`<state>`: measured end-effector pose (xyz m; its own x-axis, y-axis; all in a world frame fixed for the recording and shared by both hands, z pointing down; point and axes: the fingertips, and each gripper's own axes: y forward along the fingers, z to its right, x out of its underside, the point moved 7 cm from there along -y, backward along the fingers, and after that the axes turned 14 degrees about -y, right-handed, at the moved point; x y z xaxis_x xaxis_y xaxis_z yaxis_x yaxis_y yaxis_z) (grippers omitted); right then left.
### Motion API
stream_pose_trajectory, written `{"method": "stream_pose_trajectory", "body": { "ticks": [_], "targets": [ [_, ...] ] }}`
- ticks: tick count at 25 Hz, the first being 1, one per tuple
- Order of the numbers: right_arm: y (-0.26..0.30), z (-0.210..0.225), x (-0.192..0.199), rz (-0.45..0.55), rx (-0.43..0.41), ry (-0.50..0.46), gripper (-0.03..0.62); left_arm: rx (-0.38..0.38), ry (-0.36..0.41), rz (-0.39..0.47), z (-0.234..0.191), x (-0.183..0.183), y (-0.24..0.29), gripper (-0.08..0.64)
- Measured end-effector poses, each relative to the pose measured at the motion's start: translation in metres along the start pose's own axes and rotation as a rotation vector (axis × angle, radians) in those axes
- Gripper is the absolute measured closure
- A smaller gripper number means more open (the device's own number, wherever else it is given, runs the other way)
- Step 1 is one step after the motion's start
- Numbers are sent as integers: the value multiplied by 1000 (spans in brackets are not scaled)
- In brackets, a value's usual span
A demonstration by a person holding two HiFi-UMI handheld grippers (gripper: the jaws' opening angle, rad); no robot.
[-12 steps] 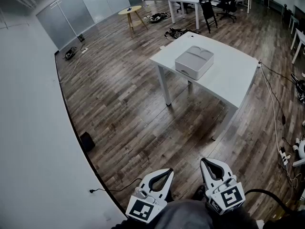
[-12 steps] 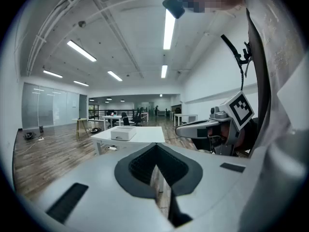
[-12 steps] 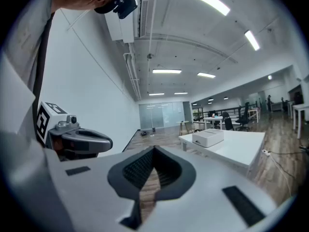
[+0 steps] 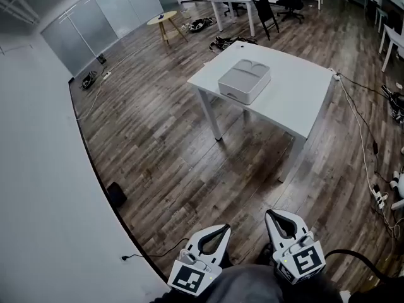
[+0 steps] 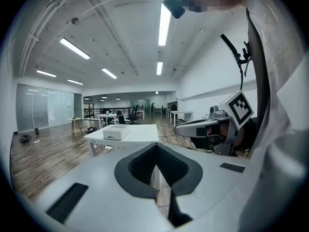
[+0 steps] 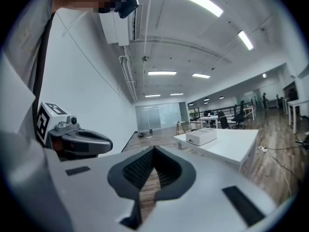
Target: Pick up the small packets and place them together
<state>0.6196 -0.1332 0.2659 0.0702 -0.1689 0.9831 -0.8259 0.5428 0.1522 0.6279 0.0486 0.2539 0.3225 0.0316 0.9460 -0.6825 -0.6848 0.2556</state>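
No small packets show in any view. A white table [image 4: 284, 90] stands out on the wooden floor with a flat grey box [image 4: 244, 79] on it. The table [image 5: 137, 134] and the box [image 5: 116, 132] lie ahead in the left gripper view, and the table [image 6: 231, 144] and the box [image 6: 201, 137] appear again in the right gripper view. My left gripper [image 4: 221, 229] and right gripper [image 4: 275, 215] are held low, close to the body and far from the table. Both are shut with nothing between their tips: left gripper [image 5: 155, 146], right gripper [image 6: 154, 150].
A long white wall [image 4: 38, 169] runs down the left. A round wooden side table [image 4: 163, 20], further white desks [image 4: 233, 0] and black chairs [image 4: 264, 8] stand at the back. Cables [image 4: 363, 137] and a power strip [image 4: 379, 199] lie on the floor at the right.
The head view has shifted a little: the table and box sit slightly higher and further left in the picture. Both grippers stay where they were, still shut.
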Motion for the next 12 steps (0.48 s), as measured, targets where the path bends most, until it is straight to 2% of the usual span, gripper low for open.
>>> {"method": "stream_pose_trajectory", "body": {
  "ticks": [8, 12],
  "targets": [
    [-35, 43, 18, 25, 33, 56, 589, 33, 25, -39, 40, 0, 43, 563],
    [-47, 57, 28, 50, 12, 93, 589, 57, 31, -69, 60, 3, 62, 563]
  ]
}}
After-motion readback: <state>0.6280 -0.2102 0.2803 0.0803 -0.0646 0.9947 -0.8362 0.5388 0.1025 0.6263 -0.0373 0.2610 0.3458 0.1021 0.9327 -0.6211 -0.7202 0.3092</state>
